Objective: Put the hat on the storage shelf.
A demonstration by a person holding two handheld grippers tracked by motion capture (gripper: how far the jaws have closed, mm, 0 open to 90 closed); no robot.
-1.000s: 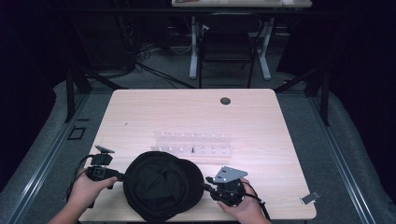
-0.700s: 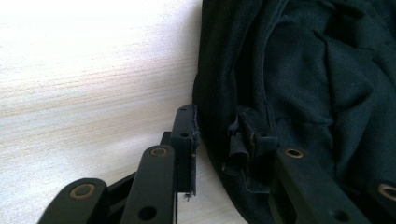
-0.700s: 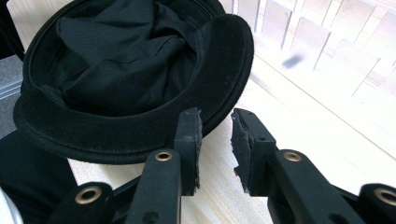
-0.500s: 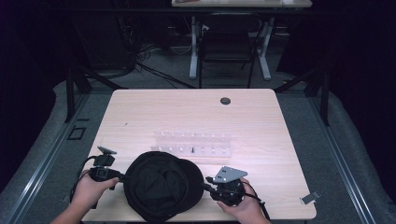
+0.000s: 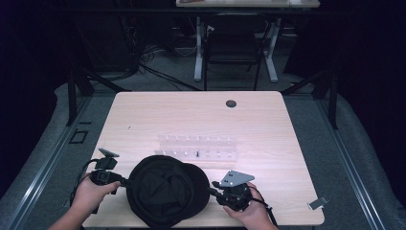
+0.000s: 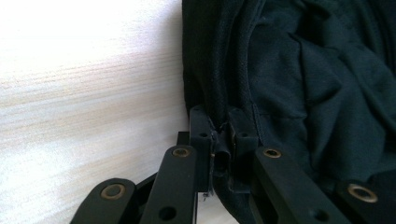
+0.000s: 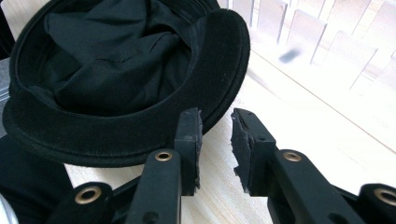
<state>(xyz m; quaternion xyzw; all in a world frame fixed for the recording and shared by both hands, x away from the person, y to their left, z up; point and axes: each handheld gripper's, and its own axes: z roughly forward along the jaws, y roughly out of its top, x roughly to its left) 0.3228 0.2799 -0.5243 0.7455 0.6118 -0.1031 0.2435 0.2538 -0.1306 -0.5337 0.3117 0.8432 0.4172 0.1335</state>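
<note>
A black cap [image 5: 165, 191] lies upside down near the front edge of the light wooden table [image 5: 191, 120], with its lining showing. My left gripper [image 5: 122, 181] is at the cap's left edge. In the left gripper view it [image 6: 219, 135] is shut on the cap's rim fabric [image 6: 280, 84]. My right gripper [image 5: 213, 191] sits at the cap's right side, a grey plate on top of it. In the right gripper view it [image 7: 215, 140] is open just above the table, nothing between its pads, and the cap's stiff brim [image 7: 219, 60] lies just beyond the left jaw.
A clear plastic rack [image 5: 198, 147] with small upright dividers stands just beyond the cap, and appears close behind the brim as a clear plastic rack [image 7: 303, 32]. A dark round grommet [image 5: 231, 103] is near the far edge. A chair [image 5: 232, 48] stands behind the table.
My left hand and gripper have shifted slightly forward and toward the cap's edge. The cap and my right gripper have stayed where they were.
</note>
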